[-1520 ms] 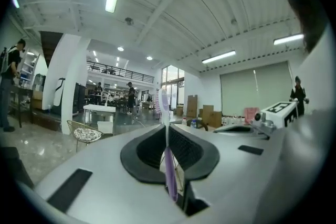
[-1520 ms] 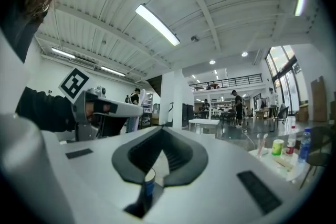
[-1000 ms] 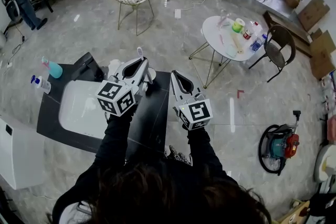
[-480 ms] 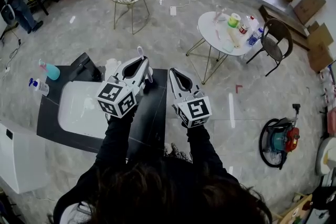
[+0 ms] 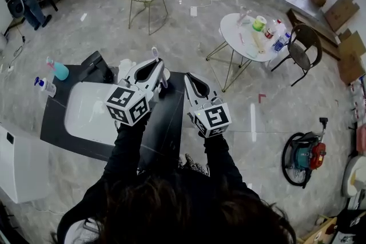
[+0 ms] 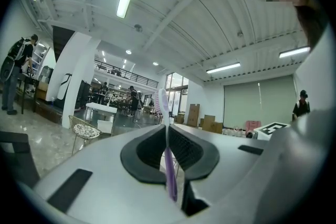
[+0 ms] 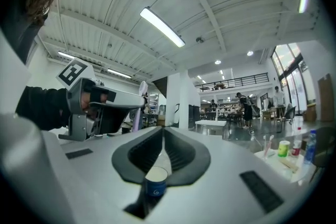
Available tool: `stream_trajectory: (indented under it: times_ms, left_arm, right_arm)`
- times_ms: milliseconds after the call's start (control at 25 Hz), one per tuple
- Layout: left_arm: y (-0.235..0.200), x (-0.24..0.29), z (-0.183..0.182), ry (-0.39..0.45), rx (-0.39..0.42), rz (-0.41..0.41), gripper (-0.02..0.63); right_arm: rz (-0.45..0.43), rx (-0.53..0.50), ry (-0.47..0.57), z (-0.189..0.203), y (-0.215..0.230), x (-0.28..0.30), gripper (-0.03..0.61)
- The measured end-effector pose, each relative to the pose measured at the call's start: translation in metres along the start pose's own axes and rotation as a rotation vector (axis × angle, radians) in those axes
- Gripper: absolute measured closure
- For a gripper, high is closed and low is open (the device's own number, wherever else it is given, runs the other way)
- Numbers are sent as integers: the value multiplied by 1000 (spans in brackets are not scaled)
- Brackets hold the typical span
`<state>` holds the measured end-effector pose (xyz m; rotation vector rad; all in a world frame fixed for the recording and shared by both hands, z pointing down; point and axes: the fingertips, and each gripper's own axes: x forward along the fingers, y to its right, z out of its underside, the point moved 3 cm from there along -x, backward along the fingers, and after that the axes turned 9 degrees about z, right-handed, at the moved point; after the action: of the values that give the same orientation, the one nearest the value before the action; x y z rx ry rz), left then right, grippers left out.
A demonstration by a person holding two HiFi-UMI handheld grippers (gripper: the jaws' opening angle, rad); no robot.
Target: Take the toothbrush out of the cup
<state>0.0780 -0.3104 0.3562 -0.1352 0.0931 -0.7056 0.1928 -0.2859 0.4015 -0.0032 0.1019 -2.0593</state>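
Purple toothbrush (image 6: pixel 167 165) x1, pinched in L gripper (image 6: pixel 167 127) | blue cup (image 7: pixel 155 186) x1, pinched by R gripper (image 7: pixel 163 132) | black counter (image 5: pixel 166 123), marble floor (image 5: pixel 189 43)

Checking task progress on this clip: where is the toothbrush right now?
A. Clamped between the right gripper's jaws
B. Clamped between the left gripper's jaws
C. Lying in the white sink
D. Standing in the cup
B: the left gripper view shows the purple toothbrush upright and pinched in the left gripper, while the right gripper is shut on the cup.
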Motion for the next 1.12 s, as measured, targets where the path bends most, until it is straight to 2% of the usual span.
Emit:
stream_trajectory:
  times_ms: [120,240,320,520,800,920,1120]
  left_arm:
    - [4,-2,-1,1,-3,1,589]
    - [9,-3,-3,2,-10,8,589]
    - [13,-3,-4,2,-9,15,589]
    - [23,-4,-9,2,-7,41,589]
    - [37,-7,-7,-5,-14,77,589]
    - [40,-8,-7,-10,-12,88,589]
    - [43,-10,-10,-6,6,100,589]
  right_arm:
    - [-49,21,-38,9,-11,1,560]
    - [-127,29,-85,19,-28,2,468]
    - [-169,16,-110,25,-39,2,451]
    - [-224,-18,-162,36,-57,3,451]
    - [-217,-27,-178,38,-63,0,453]
    - [-225,-23,-178,38,-63,-1,500]
    - [-232,17,-168,35,-62,-4,518]
